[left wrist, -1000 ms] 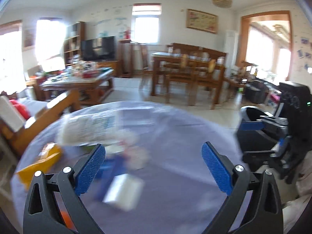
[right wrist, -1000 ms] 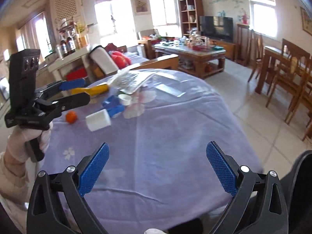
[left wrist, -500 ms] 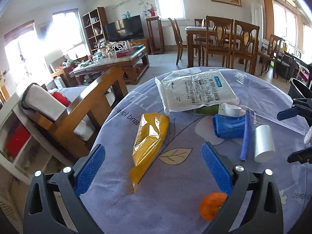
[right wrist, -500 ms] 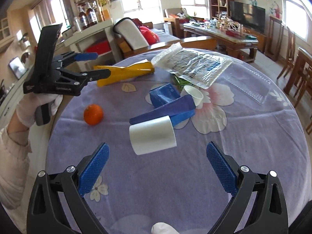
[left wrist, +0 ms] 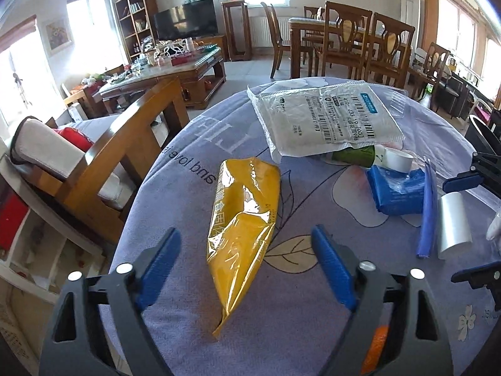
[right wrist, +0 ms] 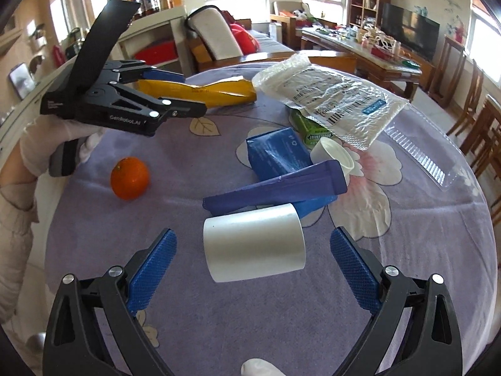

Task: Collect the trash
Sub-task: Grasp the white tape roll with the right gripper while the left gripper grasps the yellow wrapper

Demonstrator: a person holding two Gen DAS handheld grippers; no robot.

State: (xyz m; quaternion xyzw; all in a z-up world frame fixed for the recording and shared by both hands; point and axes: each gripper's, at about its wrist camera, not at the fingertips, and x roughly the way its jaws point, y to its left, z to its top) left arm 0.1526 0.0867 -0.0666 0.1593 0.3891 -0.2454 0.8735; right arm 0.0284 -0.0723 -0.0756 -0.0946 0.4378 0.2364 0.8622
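Observation:
A yellow wrapper (left wrist: 242, 216) lies on the purple tablecloth (left wrist: 188, 169); my left gripper (left wrist: 245, 250) is open with a finger on either side of its near end. It also shows in the right wrist view (right wrist: 200, 92). A white cup (right wrist: 253, 246) lies on its side between the fingers of my open right gripper (right wrist: 252, 252). Behind it lie a dark blue sleeve (right wrist: 278, 188), a blue packet (right wrist: 277, 153), a small white cup (right wrist: 333, 153), a green pack (right wrist: 308, 128) and a clear labelled bag (right wrist: 332, 97).
An orange (right wrist: 130, 177) sits on the table's left side in the right wrist view. A clear plastic tray (right wrist: 419, 153) lies at the right. A wooden armchair (left wrist: 125, 144) stands close to the table edge. A black bin (left wrist: 480, 131) is at far right.
Both grippers have moved in lower and closer to the table: the left one over the yellow wrapper, the right one up to the white cup. Both stay open.

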